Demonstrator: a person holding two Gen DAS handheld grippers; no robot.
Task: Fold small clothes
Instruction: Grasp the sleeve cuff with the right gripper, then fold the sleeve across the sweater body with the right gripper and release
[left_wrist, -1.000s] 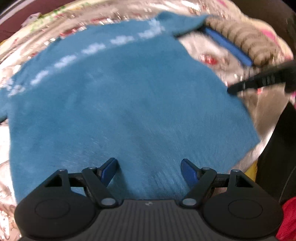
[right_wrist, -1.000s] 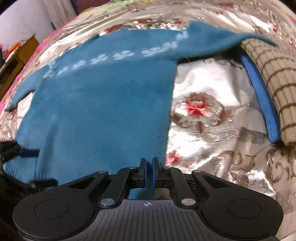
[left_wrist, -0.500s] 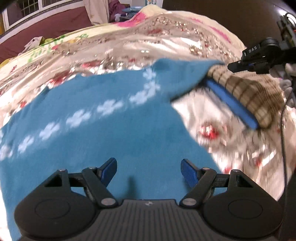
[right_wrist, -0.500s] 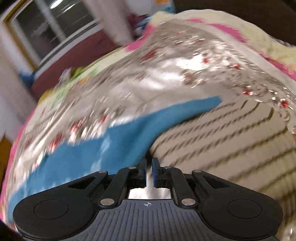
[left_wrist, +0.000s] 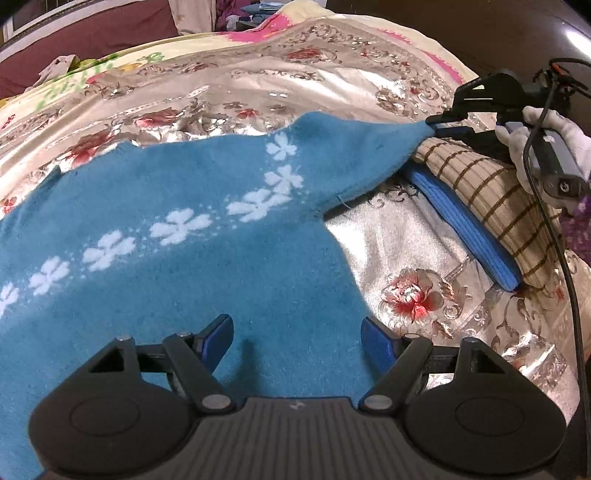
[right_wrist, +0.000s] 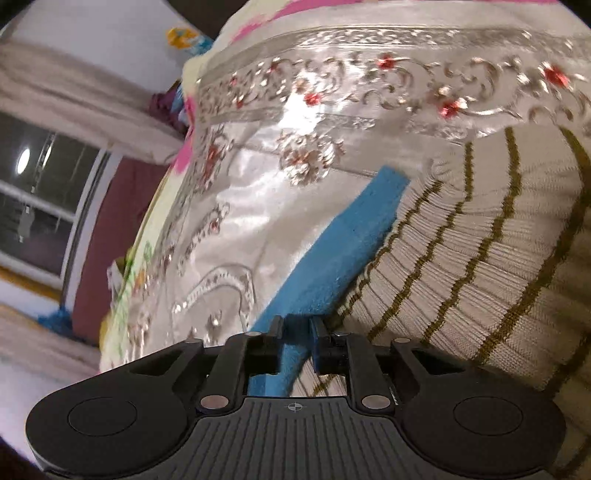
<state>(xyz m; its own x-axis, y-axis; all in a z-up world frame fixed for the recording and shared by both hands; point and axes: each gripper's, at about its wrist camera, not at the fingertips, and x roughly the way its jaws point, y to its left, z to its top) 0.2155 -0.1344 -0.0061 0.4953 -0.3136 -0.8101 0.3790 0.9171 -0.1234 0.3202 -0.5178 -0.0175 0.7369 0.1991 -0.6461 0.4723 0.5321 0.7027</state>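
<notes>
A small blue sweater (left_wrist: 207, 266) with a row of white flowers lies flat on the silver floral bedspread (left_wrist: 258, 85). My left gripper (left_wrist: 297, 338) is open and empty, hovering just above the sweater's body. The sweater's right sleeve (left_wrist: 369, 155) reaches out to a beige striped folded garment (left_wrist: 491, 195). My right gripper (left_wrist: 439, 123) is at the sleeve's cuff. In the right wrist view the right gripper (right_wrist: 298, 325) has the blue cuff (right_wrist: 343, 243) between its narrowly parted fingers.
The beige striped garment (right_wrist: 480, 236) lies stacked on a folded blue garment (left_wrist: 469, 232) at the right. A dark red headboard (left_wrist: 92, 29) and loose items stand past the far edge. A window (right_wrist: 40, 199) shows at the left.
My right gripper has moved from the sweater's hem up to the right sleeve cuff and opened slightly around it. My left gripper has lifted back, showing more of the bed.
</notes>
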